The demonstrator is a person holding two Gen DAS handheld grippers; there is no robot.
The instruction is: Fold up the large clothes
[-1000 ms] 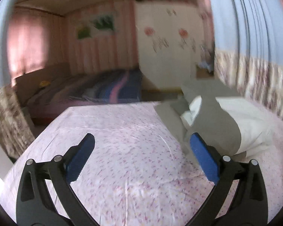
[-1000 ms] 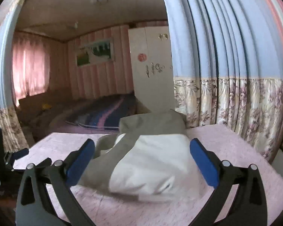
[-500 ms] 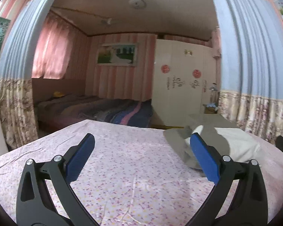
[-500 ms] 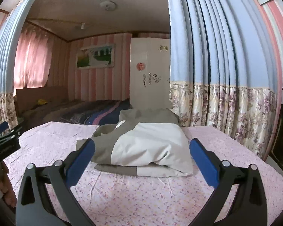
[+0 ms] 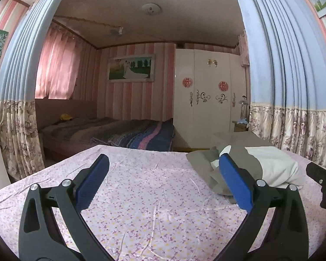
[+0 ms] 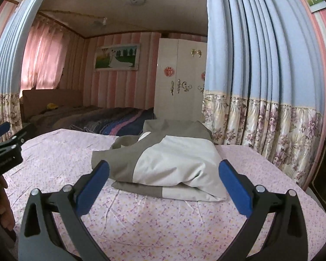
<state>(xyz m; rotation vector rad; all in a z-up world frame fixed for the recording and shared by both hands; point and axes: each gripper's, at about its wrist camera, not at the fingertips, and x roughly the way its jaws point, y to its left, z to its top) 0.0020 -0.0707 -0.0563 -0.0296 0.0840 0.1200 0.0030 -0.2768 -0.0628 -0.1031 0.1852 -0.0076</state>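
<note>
Folded grey-and-white fabric garment [image 6: 169,163]: lies in a layered bundle on the pink floral-print bedsheet [image 6: 154,221], toward its far right side, near the blue curtain with floral hem [image 6: 260,87]. Left gripper [image 5: 163,184], black frame with blue pads: spread wide, holding nothing, above bare sheet, garment beside its right finger. Right gripper [image 6: 163,184], same build: spread wide, empty, facing the bundle without touching. White wardrobe [image 5: 208,104] and dark striped bed [image 5: 123,134] behind.

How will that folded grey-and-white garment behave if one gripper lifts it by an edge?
Likely floppy: the grey-and-white garment lies in soft, puffy layers, so lifting one edge would probably unfold it. It looks light for its bulk. Pushed, it may bunch up and drag wrinkles into the floral sheet.
</note>
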